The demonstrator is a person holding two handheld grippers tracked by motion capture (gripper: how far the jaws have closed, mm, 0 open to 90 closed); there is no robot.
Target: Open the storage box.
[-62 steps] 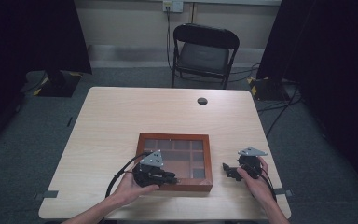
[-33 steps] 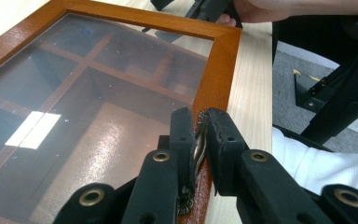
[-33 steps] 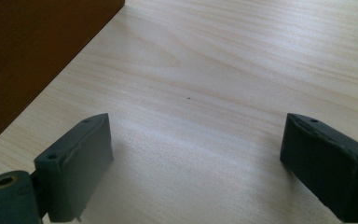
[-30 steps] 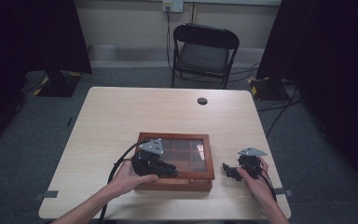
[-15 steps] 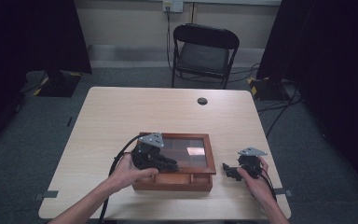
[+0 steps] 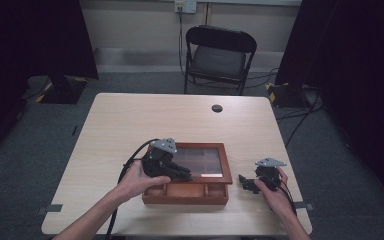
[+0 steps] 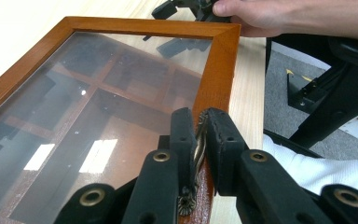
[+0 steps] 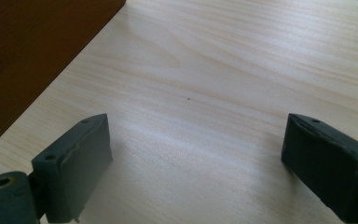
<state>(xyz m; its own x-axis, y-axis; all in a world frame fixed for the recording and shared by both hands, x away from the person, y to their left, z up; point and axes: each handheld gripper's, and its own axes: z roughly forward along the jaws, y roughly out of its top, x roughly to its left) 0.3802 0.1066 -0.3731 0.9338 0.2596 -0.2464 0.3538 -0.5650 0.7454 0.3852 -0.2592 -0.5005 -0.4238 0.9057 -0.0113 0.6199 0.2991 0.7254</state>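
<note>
A wooden box (image 6: 185,195) with a glass-paned lid (image 6: 205,159) sits near the table's front edge. The lid is swung up at its front, and the compartments under it show along the front. My left gripper (image 6: 187,175) is shut on the small brass handle (image 7: 198,149) at the lid's front rim (image 7: 219,70); the jaws (image 7: 200,123) pinch it from both sides. My right gripper (image 6: 242,181) rests on the table just right of the box, open, with bare wood between its fingers (image 8: 196,154). The box's side wall (image 8: 28,46) is at the left of that view.
The light wooden table (image 6: 180,120) has a black round grommet (image 6: 217,108) near its far edge. A black folding chair (image 6: 220,50) stands behind the table. Dark curtains hang at both sides, and cables lie on the floor at the right.
The left gripper has lifted the lid's front edge up and back, opening the box from shut to tilted. The right gripper has stayed in place.
</note>
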